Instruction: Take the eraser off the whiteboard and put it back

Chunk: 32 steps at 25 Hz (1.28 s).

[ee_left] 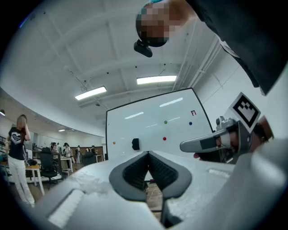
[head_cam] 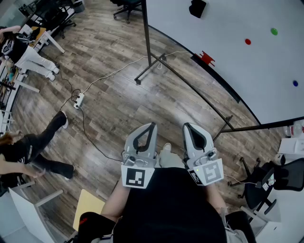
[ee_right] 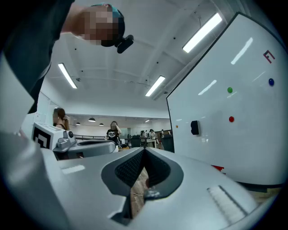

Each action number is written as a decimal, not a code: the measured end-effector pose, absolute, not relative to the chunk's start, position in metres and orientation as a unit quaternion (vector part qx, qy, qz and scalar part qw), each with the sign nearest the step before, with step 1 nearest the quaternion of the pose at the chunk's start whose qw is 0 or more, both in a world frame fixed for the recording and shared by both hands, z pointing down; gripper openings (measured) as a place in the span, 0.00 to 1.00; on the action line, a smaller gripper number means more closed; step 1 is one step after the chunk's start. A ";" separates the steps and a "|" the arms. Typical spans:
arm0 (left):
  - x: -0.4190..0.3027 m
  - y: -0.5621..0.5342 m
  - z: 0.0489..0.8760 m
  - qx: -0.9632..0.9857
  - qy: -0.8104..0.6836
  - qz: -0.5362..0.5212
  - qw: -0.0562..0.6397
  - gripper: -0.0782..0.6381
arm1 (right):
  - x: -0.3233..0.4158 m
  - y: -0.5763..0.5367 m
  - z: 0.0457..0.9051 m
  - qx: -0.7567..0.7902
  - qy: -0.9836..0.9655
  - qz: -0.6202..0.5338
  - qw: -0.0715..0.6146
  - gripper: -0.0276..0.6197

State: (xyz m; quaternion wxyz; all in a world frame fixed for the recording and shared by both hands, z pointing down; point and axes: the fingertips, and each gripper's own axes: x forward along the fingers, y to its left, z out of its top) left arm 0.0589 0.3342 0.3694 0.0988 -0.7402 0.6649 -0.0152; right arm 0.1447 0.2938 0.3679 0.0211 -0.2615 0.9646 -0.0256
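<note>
Two grippers, left and right, jaws pressed together and empty. Eraser, a dark block, clings to the whiteboard, well apart; likely light and rigid, best pinched across its side edges.

A large white whiteboard on a black metal stand carries a black rectangular eraser, a red round magnet, a green one and a blue one. The stand rests on the grey-brown wood-plank floor, where a white power strip lies.

Wooden floor, seemingly a power strip.
</note>
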 end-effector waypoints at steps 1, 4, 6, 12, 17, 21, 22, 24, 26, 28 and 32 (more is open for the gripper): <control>0.058 0.334 0.368 -0.742 0.662 -0.013 0.103 0.11 | 0.142 0.295 0.369 -0.261 0.965 -0.025 0.020 0.04; 0.055 0.333 0.365 -0.746 0.657 -0.009 0.109 0.11 | 0.133 0.298 0.371 -0.261 0.965 -0.022 0.017 0.04; 0.051 0.335 0.366 -0.748 0.655 -0.006 0.108 0.11 | 0.129 0.300 0.372 -0.264 0.964 -0.023 0.017 0.04; 0.037 0.341 0.367 -0.752 0.650 -0.002 0.107 0.11 | 0.119 0.311 0.372 -0.271 0.962 -0.017 0.016 0.04; 0.027 0.345 0.371 -0.755 0.646 -0.001 0.112 0.11 | 0.110 0.318 0.372 -0.275 0.961 -0.015 0.026 0.04; 0.023 0.349 0.373 -0.754 0.647 0.001 0.113 0.11 | 0.103 0.321 0.375 -0.272 0.962 -0.006 0.026 0.04; 0.021 0.350 0.372 -0.754 0.647 0.001 0.115 0.11 | 0.101 0.321 0.375 -0.273 0.962 -0.004 0.026 0.04; 0.014 0.353 0.370 -0.753 0.648 0.001 0.119 0.11 | 0.097 0.323 0.373 -0.278 0.960 -0.002 0.025 0.04; 0.008 0.357 0.369 -0.750 0.650 0.001 0.121 0.11 | 0.094 0.325 0.370 -0.280 0.960 0.001 0.031 0.04; 0.004 0.358 0.369 -0.748 0.653 0.002 0.119 0.11 | 0.093 0.325 0.368 -0.281 0.959 0.001 0.036 0.05; -0.002 0.355 0.372 -0.745 0.657 0.009 0.113 0.11 | 0.093 0.322 0.371 -0.289 0.957 0.002 0.036 0.05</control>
